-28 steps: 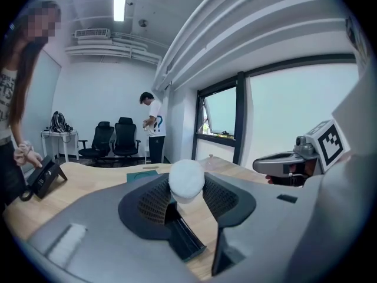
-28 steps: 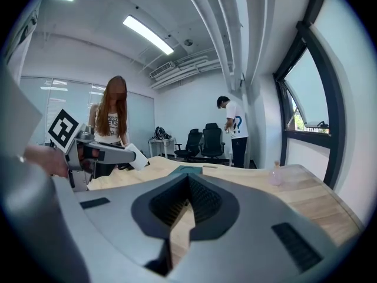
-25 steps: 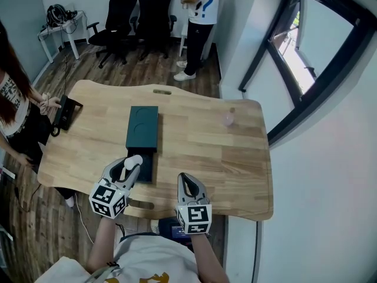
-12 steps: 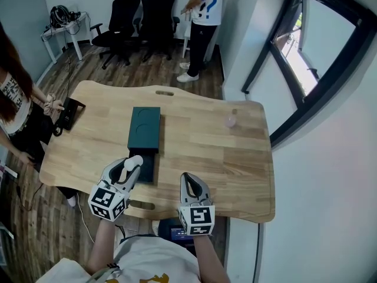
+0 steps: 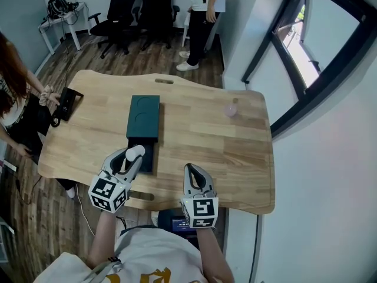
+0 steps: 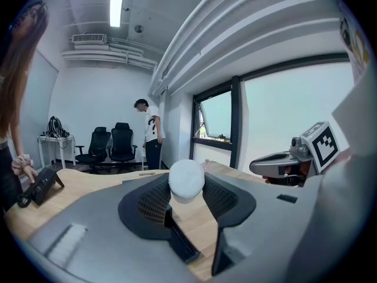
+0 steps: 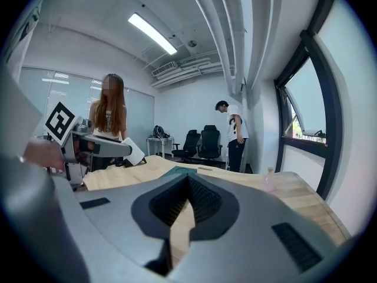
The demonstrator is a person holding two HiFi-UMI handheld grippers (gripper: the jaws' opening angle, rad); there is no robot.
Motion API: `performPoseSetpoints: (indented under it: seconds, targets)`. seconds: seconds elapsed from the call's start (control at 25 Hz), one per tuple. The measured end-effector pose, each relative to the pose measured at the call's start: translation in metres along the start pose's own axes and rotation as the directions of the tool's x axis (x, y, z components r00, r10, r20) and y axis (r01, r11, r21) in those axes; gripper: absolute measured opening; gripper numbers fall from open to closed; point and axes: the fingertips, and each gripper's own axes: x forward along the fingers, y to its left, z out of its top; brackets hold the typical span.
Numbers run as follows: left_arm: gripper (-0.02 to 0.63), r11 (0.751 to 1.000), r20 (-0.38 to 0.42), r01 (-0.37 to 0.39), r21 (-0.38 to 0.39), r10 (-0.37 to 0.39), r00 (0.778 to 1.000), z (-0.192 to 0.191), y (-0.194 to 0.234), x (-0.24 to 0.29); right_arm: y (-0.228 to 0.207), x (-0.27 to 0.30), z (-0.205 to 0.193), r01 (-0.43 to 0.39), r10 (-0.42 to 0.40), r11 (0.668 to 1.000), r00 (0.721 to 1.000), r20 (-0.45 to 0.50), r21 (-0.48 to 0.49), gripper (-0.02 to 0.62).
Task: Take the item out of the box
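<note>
A dark teal box [image 5: 143, 116] lies lengthwise in the middle of the wooden table [image 5: 206, 140], its inner tray [image 5: 145, 156] slid out toward me. My left gripper [image 5: 134, 155] hovers over that tray's near end, shut on a white rounded item [image 5: 135, 151]. In the left gripper view the item [image 6: 187, 178] sits pinched between the jaw tips of the left gripper [image 6: 187, 186]. My right gripper [image 5: 197, 177] rests over the table's front edge, right of the box, jaws together and empty. In the right gripper view its tips [image 7: 188, 179] meet, and the box [image 7: 177, 171] lies ahead to the left.
A small pink bottle [image 5: 230, 108] stands at the table's far right. A black device [image 5: 66, 104] sits at the left edge beside a person [image 5: 12, 99]. Another person [image 5: 205, 5] and black office chairs [image 5: 141, 5] are beyond the table. A window wall runs along the right.
Both grippers keep their places relative to the box, the left still gripping the white item. The head view has shifted slightly, and the standing person at the back has moved.
</note>
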Motion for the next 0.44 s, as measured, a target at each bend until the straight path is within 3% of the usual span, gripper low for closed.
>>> performPoseSetpoints:
  seconds: [0.44]
  targets:
    - [0.172,1.000,-0.022,0.015,-0.021,-0.015,1.000,-0.0083,0.0040,0.0020,0.0041,0.0051,-0.0055,-0.001,0.000,1.000,1.000,-0.029,-0.011,0.005]
